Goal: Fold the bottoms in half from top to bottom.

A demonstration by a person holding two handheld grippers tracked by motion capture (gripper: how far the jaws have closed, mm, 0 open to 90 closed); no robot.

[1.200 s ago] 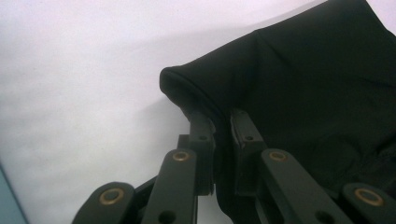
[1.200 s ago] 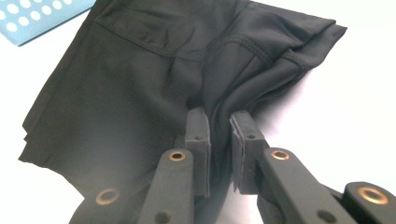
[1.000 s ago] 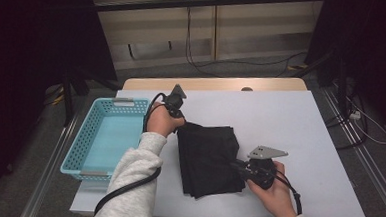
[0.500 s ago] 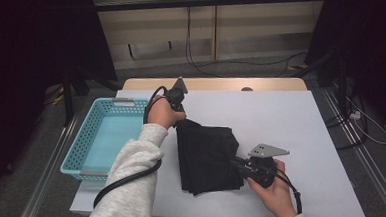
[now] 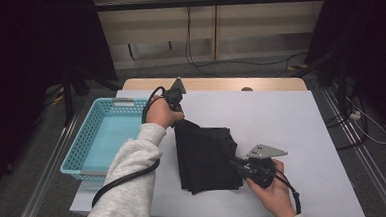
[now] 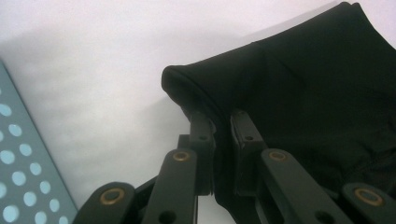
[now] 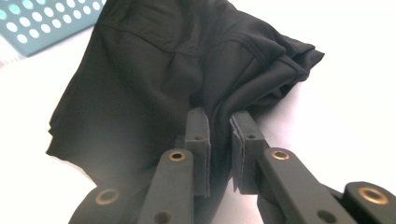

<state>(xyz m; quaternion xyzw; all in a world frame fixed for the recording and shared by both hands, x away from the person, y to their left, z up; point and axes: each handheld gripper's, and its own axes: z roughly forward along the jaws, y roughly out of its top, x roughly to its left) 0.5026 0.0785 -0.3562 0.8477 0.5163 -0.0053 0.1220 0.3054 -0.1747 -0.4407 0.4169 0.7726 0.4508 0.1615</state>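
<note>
A folded black garment [image 5: 206,154] lies in the middle of the white table [image 5: 290,123]. My left gripper [image 5: 176,118] pinches its far left corner and is shut on the cloth; in the left gripper view the black garment [image 6: 299,84] bunches between the jaws of the left gripper [image 6: 222,122]. My right gripper [image 5: 235,163] grips the garment's right edge, also shut on it. In the right gripper view the black garment [image 7: 154,70] folds into the narrow gap at the right gripper [image 7: 219,122].
A light blue perforated basket [image 5: 99,133] stands at the table's left edge, beside the left arm. Its corner basket [image 7: 51,18] appears in the right gripper view too. Cables lie on the floor behind the table.
My left hand has shifted slightly with the garment's corner, pulling the cloth a bit tauter. The right hand has kept still.
</note>
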